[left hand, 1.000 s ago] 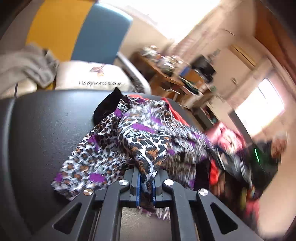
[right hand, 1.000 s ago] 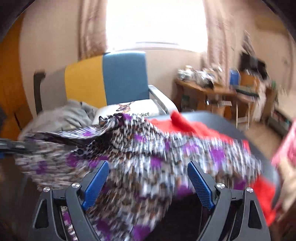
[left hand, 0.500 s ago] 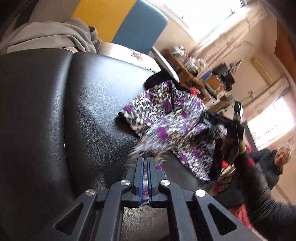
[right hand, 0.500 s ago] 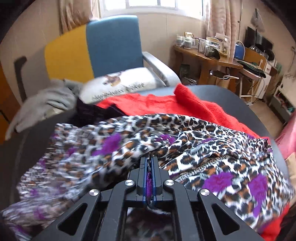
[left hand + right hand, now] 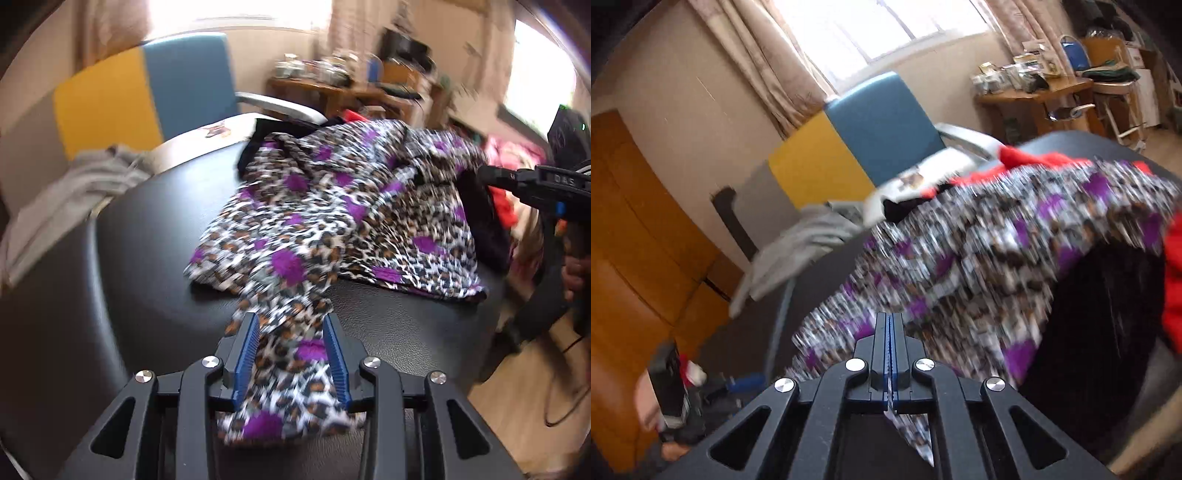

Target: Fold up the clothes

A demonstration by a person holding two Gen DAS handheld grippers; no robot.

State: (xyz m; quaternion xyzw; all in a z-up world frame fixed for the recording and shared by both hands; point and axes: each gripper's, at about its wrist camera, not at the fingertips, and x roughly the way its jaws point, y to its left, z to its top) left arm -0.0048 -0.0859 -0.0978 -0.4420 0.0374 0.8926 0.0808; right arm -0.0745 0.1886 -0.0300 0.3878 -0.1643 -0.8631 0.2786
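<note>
While the leopard-print garment (image 5: 332,206) lies spread in a loose heap over the black padded table (image 5: 140,280), the left tongs (image 5: 291,354) stand open, their blue-ribbed fingers (image 5: 246,354) parted on either side of a trailing end of the cloth that runs down between them. From the left wrist view I cannot tell whether either finger touches the fabric.

The right tongs (image 5: 889,354) are closed on the leopard-print garment (image 5: 997,251): a pointed corner of the patterned cloth hangs out below the pressed-together blue pads, and the rest of the fabric rises away from them, blurred. In the left wrist view the right tongs (image 5: 484,173) reach in from the right edge and meet the far right side of the cloth.

A black garment (image 5: 480,218) lies under the print along its right edge, and a red garment (image 5: 1041,158) shows behind and to the right of the print in the right wrist view.

Behind the table stands a chair with a yellow and blue back (image 5: 147,92), with a white printed cushion (image 5: 207,136) on its seat and a grey garment (image 5: 74,184) draped beside it. A cluttered wooden desk (image 5: 1034,92) sits further back by the curtained window (image 5: 879,26).
</note>
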